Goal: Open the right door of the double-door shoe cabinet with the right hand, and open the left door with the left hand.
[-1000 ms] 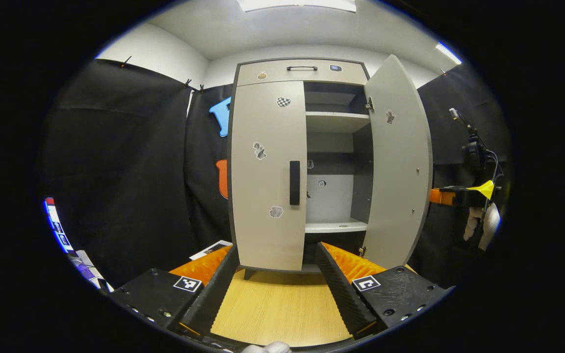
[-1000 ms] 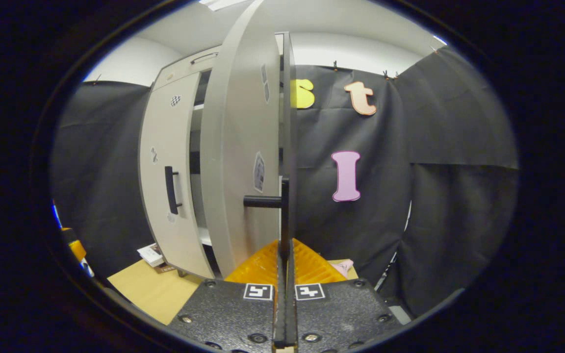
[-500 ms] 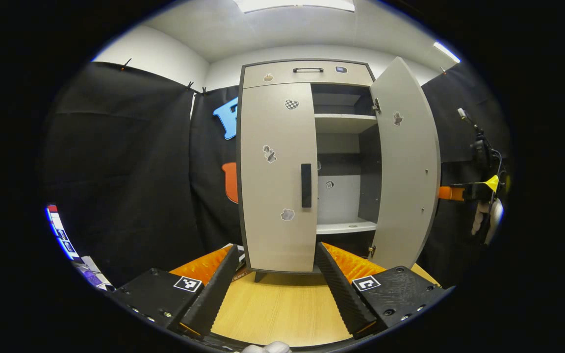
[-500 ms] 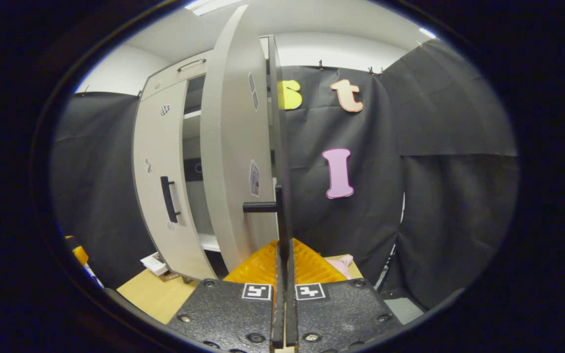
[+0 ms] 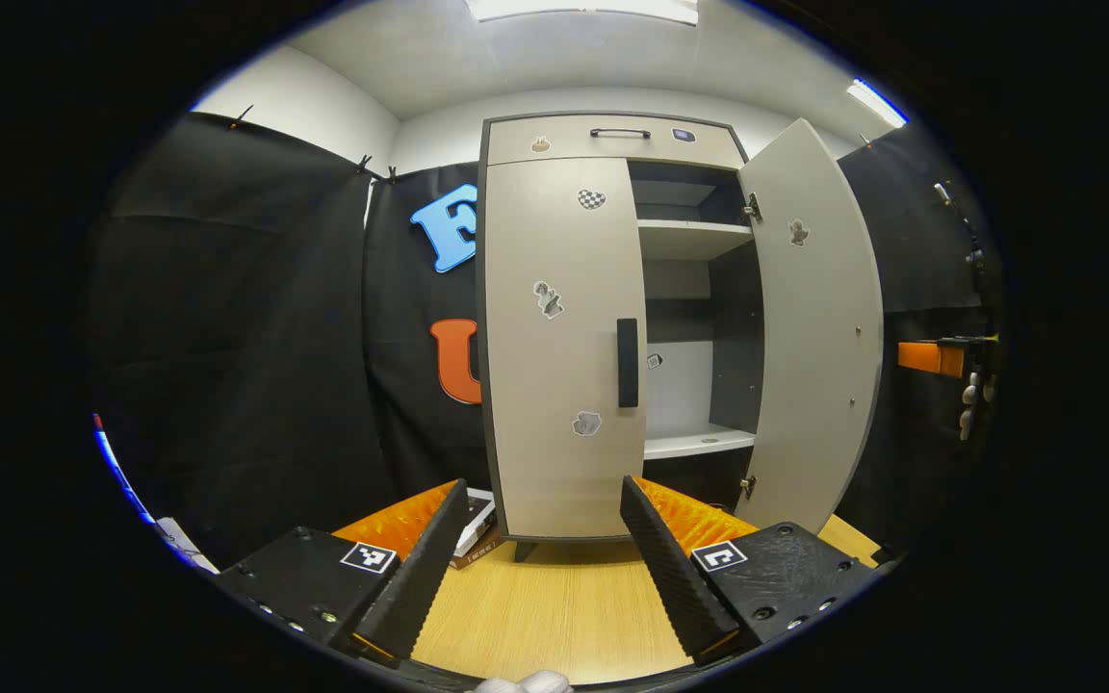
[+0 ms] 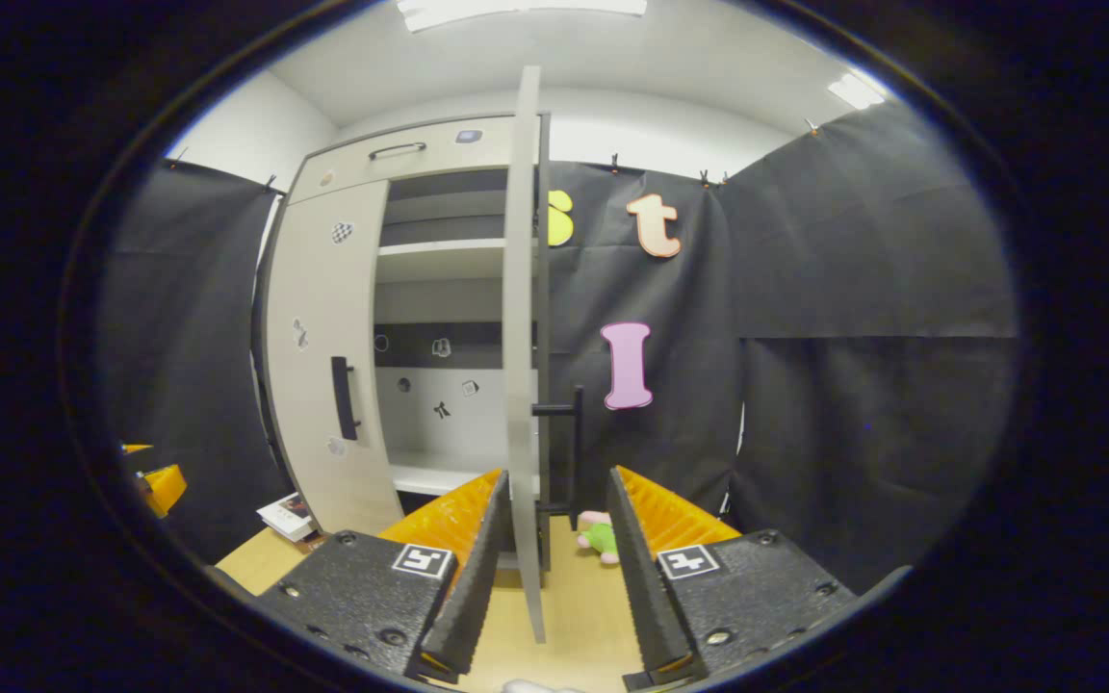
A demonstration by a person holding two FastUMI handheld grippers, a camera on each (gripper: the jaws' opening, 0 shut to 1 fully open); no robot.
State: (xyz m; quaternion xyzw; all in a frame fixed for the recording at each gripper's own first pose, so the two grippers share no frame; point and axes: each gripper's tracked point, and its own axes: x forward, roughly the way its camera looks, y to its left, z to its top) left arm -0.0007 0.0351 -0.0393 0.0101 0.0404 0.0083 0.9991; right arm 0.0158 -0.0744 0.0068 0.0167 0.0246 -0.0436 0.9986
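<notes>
Reaching for the grey left door's black bar handle (image 5: pixel 628 362): left gripper (image 5: pixel 539 539) jaws apart, should straddle it squarely; right gripper (image 6: pixel 554 539) jaws apart, empty.

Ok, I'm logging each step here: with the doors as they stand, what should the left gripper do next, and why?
Probably move the left gripper forward and up toward the left door's handle. The right door already stands swung open and the right gripper is open, its fingers off that door's handle. The left door is shut, and the left gripper is open and holds nothing, short of the cabinet.
</notes>
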